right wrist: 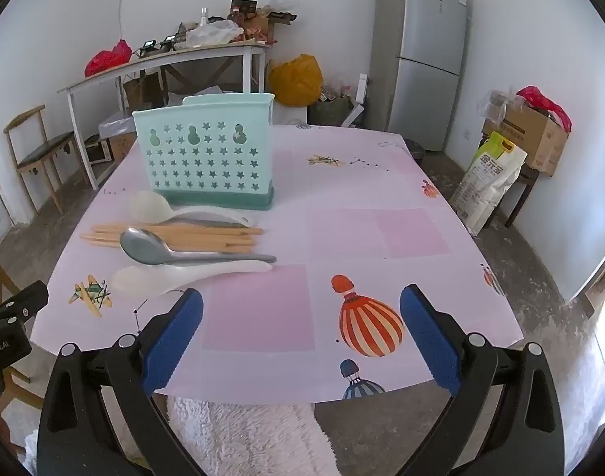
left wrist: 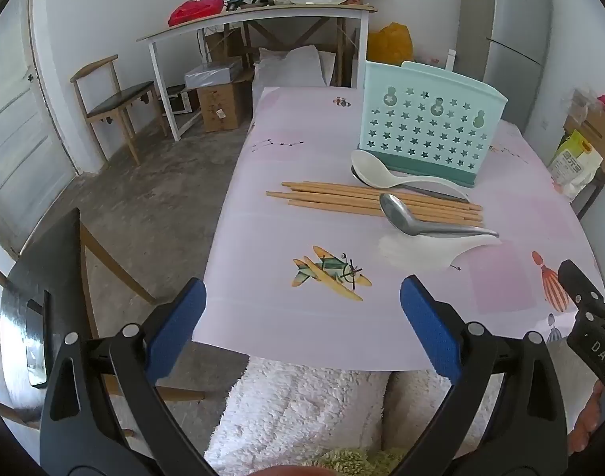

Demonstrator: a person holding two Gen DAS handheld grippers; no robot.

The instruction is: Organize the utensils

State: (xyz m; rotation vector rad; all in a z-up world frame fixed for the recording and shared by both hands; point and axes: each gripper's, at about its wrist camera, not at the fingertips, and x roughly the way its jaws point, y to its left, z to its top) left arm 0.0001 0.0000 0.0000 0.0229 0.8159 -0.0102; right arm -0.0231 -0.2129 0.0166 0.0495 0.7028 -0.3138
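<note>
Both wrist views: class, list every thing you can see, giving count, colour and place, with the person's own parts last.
Utensil holder: one, mint green, far side of table.
Chopsticks: a bundle, count unclear, wooden, before the holder.
White spoons: two, either side of the chopsticks.
Metal spoon: one, silver, lying on the chopsticks.
Tablecloth: one, pink, printed balloons and planes.
Fridge: one, grey, back wall.
Side table: one, white, cluttered.
Chair: one, wooden, by the wall.
Left gripper: blue pads, open.
Right gripper: blue pads, open.
</note>
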